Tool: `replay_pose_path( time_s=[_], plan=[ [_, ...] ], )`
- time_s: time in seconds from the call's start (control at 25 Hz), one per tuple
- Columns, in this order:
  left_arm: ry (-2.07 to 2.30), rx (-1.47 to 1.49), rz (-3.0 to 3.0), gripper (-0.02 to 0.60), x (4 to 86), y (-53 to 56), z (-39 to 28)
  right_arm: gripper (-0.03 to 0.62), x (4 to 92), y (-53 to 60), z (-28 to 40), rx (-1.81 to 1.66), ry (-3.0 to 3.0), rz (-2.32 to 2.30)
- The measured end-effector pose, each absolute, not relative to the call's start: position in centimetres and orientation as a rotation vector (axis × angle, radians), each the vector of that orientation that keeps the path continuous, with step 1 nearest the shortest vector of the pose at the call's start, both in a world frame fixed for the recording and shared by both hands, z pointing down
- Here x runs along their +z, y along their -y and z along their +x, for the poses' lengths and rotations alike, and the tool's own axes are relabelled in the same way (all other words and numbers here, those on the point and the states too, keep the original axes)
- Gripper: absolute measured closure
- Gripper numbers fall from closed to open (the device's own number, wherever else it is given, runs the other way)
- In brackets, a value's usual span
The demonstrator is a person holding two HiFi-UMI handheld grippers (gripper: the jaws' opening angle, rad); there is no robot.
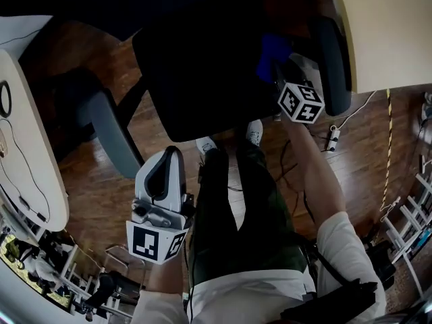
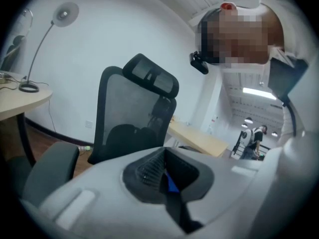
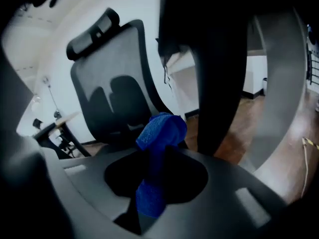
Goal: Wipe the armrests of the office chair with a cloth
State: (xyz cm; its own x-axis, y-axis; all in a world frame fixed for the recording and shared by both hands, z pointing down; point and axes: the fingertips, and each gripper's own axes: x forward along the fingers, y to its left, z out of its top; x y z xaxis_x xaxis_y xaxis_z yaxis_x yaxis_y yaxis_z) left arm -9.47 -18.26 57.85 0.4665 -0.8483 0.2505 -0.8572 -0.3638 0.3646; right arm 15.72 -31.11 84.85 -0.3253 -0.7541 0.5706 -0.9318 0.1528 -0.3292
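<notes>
You stand on a dark wooden floor (image 1: 81, 174) facing a black office chair (image 1: 202, 66) with a mesh back (image 3: 114, 98). A cream curved desk (image 1: 30, 154) runs along your left, and a pale beige desk (image 1: 391, 25) sits at the far right. A white wall (image 2: 99, 44) closes the room behind the chair. Grey padded armrests flank the seat, the left armrest (image 1: 111, 130) nearer you and the right armrest (image 1: 335, 52) farther off.

Your right gripper (image 1: 278, 73) is clamped on a bright blue terry cloth (image 1: 272, 49) over the right side of the seat, just left of the right armrest. You cannot tell whether the cloth touches that armrest. The cloth stands out of the jaws as a bunched strip with its long axis along them. Its rounded free end points away from the gripper toward the mesh back.

Your left gripper (image 1: 167, 162) hangs near you beside your dark trouser leg (image 1: 223, 208), well apart from the cloth. Its jaws are together, with a small blue sliver at their seam that cannot be identified.
</notes>
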Motion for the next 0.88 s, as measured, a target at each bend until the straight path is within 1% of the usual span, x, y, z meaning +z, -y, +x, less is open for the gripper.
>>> replay_pose_path(
  time_s=[0.08, 0.2, 0.32, 0.4, 0.48, 0.6, 0.88],
  plan=[
    [1.465, -0.001, 2.284, 0.568, 55.4, 18.0, -10.0, 0.507, 76.8, 28.3, 13.6, 0.859, 2.347, 1.606],
    [1.576, -0.010, 2.353, 0.568, 49.9, 19.0, -11.2, 0.505, 59.6, 24.3, 10.3, 0.577, 2.678, 1.535],
    [1.637, -0.005, 2.422, 0.568, 41.6, 18.2, -11.9, 0.505, 42.5, 19.6, 8.2, 0.260, 2.893, 1.473],
    [1.636, -0.026, 2.487, 0.568, 35.7, 17.0, -11.9, 0.506, 34.6, 17.5, 7.9, 0.084, 2.914, 1.502],
    [1.647, -0.081, 2.567, 0.568, 30.7, 16.3, -11.8, 0.505, 29.5, 16.7, 7.7, -0.055, 2.939, 1.511],
    [1.699, -0.119, 2.627, 0.568, 25.8, 14.2, -11.8, 0.505, 25.6, 15.0, 7.8, -0.038, 3.021, 1.461],
    [1.773, -0.114, 2.615, 0.568, 20.9, 2.9, -8.8, 0.502, 21.3, 2.9, 11.9, -0.109, 3.053, 1.393]
  ],
)
